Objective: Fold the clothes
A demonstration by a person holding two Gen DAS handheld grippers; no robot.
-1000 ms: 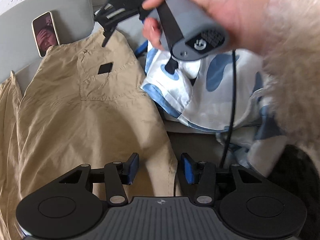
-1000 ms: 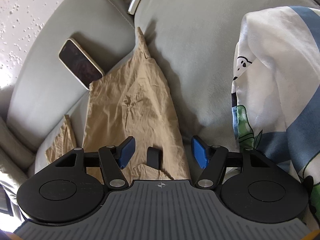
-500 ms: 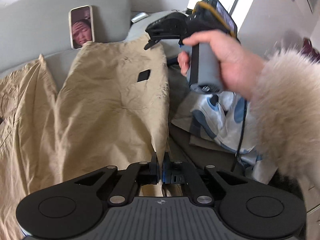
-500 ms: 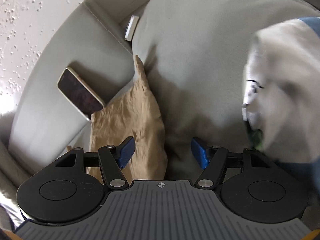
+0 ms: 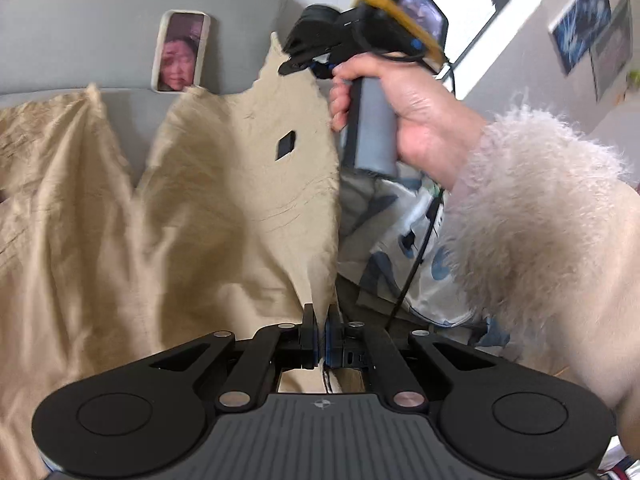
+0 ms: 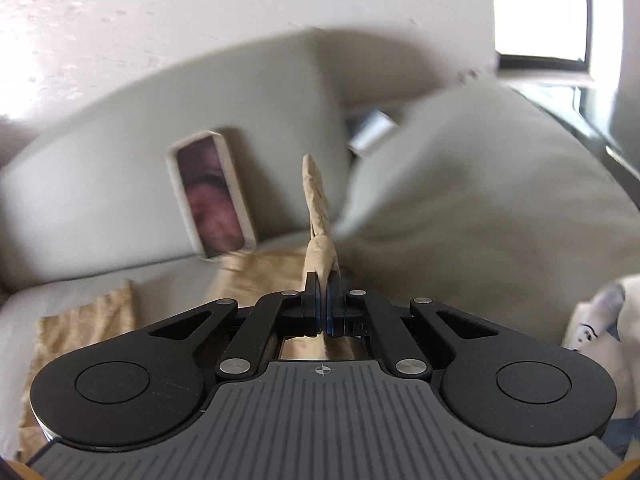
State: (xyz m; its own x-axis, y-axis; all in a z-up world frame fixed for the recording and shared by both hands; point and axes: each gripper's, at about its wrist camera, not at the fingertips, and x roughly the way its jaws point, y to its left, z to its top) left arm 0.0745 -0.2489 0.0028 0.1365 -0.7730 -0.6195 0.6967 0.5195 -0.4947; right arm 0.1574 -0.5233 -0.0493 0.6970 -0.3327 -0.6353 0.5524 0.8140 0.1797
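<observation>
The tan garment (image 5: 224,216) lies spread over the grey sofa (image 5: 80,40), its right edge lifted clear of the seat. The left gripper (image 5: 321,322) has its fingers pressed together on the near edge of that cloth. The right gripper (image 6: 323,286), held in a hand (image 5: 404,108) with a fluffy sleeve (image 5: 532,248), has its fingers pinched on the garment's far corner, a crumpled point of fabric standing up between them. A phone (image 5: 181,51) leans against the sofa back just beyond the garment. A blue-and-white patterned cloth (image 5: 404,240) lies beside the garment, to its right. A grey cushion (image 6: 480,200) sits behind it.
</observation>
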